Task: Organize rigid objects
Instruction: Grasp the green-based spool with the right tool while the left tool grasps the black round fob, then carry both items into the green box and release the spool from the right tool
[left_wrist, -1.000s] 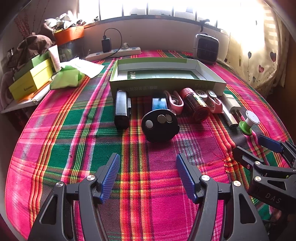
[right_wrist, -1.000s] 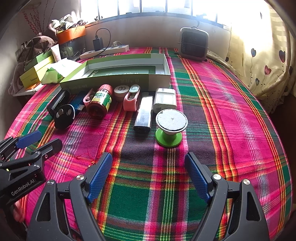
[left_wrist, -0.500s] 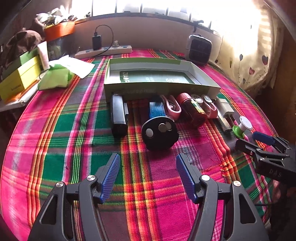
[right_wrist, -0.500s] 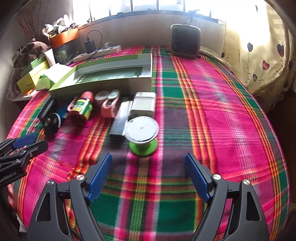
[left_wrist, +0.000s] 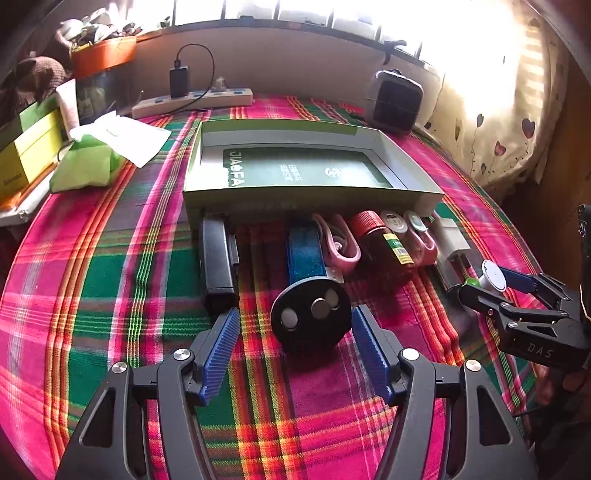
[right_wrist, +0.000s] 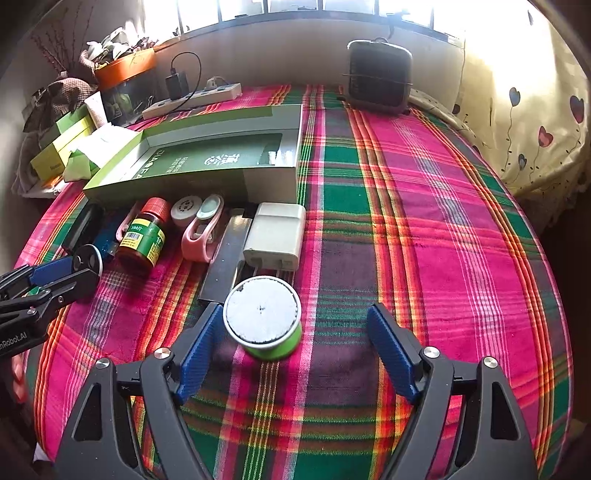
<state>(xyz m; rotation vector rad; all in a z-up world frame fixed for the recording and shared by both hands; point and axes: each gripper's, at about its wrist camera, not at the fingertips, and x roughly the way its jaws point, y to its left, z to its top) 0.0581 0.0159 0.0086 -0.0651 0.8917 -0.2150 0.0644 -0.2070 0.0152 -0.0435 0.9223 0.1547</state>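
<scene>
Several small items lie in a row in front of an open green box on the plaid cloth. My left gripper is open, and a black round puck with three metal discs sits between its fingertips, untouched. Behind the puck lies a blue bar, with a black bar to its left. My right gripper is closing, its jaws still wide. A green spool with a white top stands between them, close by the left finger and well apart from the right one.
A brown bottle with a red cap, pink clips, a white charger and a dark flat bar fill the row. A small heater and a power strip stand at the back. Boxes and a green pouch sit at the left.
Both grippers have moved forward to the row. The black puck now sits between the left fingertips and the green spool between the right fingers, whose gap has narrowed slightly.
</scene>
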